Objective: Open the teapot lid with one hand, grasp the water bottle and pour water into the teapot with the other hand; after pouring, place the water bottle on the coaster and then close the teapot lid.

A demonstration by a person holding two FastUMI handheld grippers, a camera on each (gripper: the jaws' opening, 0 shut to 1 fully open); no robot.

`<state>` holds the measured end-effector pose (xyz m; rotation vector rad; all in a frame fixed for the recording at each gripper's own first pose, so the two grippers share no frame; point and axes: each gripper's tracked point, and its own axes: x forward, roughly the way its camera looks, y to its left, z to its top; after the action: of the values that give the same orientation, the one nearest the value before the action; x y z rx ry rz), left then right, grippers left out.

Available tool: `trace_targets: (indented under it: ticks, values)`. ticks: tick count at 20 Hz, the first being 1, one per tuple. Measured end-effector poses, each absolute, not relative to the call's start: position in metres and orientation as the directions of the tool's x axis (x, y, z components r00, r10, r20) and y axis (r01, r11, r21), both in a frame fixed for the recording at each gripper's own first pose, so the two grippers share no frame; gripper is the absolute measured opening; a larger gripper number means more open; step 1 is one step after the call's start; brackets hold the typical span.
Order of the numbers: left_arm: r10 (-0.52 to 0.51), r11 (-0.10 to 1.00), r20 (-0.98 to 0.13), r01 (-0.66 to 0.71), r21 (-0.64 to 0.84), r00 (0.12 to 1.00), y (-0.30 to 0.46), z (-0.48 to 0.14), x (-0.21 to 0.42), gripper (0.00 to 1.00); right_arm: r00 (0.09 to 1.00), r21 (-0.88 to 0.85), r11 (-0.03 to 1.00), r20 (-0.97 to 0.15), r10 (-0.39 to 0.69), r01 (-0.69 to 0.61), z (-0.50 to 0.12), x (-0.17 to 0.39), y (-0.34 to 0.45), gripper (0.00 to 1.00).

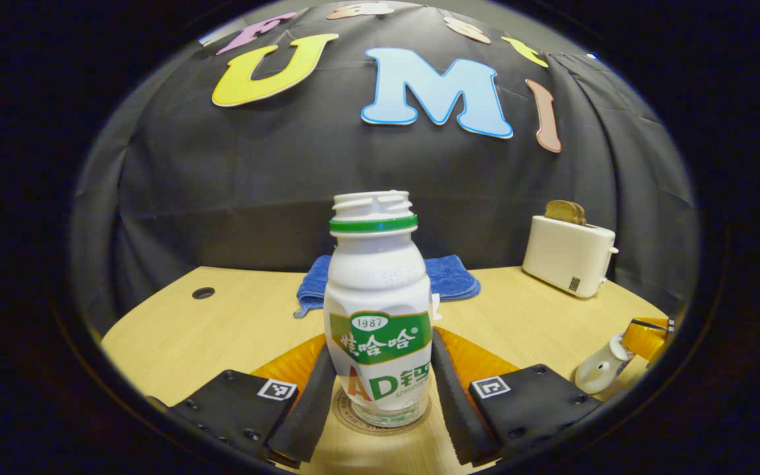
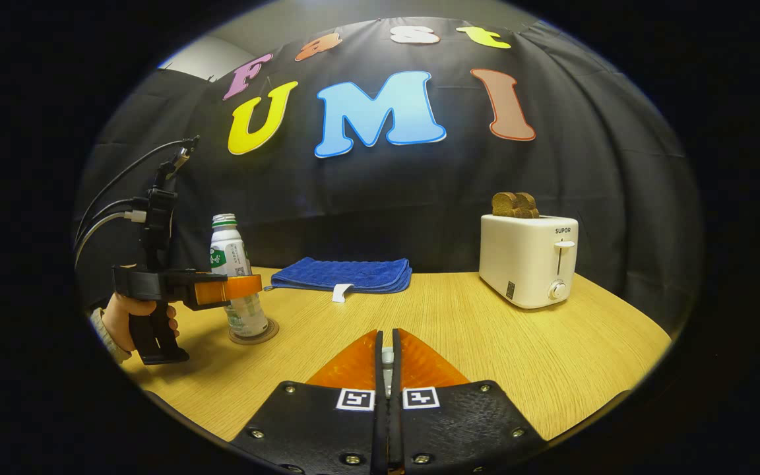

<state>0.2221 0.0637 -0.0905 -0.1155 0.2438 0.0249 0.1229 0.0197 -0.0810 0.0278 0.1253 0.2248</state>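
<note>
A white water bottle (image 1: 380,297) with a green label and no cap stands upright on a round coaster (image 1: 353,417). My left gripper (image 1: 380,343) has a finger against each side of its lower body. In the right gripper view the same bottle (image 2: 228,254) and coaster (image 2: 266,333) sit far left, with the left gripper (image 2: 248,288) around the bottle and a hand on its handle. My right gripper (image 2: 386,335) is shut with a small white piece of the teapot lid (image 2: 387,357) between its fingers. In the left gripper view the white teapot (image 1: 599,369) shows low right under the right gripper (image 1: 647,333).
A folded blue towel (image 2: 344,274) lies at the back of the wooden table (image 2: 459,330). A white toaster (image 2: 528,260) with bread in its slots stands back right. A cable hole (image 1: 203,293) sits in the table at the far left. The black cloth wall closes off the back.
</note>
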Motion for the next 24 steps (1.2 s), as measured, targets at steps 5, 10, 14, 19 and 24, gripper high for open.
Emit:
trace_targets:
  ticks: [5,10,14,19,24]
  values:
    - [0.024,0.999,-0.19,-0.031,-0.033,0.982,0.055,-0.091,0.215,0.83,0.968,0.045,0.975,-0.12,0.22,-0.216,-0.081,0.123,0.02,0.01]
    - [0.033,0.999,-0.181,-0.038,-0.028,0.983,0.056,-0.09,0.214,0.9,0.971,0.02,0.979,-0.123,0.206,-0.205,-0.081,0.121,0.019,0.1]
    - [0.029,0.998,-0.131,-0.036,-0.052,0.991,0.056,-0.075,0.211,1.0,0.972,0.014,0.978,-0.115,0.207,-0.206,-0.078,0.12,0.021,0.34]
    - [0.038,0.999,-0.088,-0.039,-0.011,0.995,0.053,-0.058,0.205,0.99,0.983,-0.01,0.985,-0.073,0.171,-0.172,-0.068,0.119,0.014,0.42]
    - [0.054,0.998,-0.059,-0.055,-0.012,0.997,0.051,-0.054,0.191,0.99,0.987,0.035,0.986,-0.022,0.161,-0.16,-0.053,0.117,0.007,0.71]
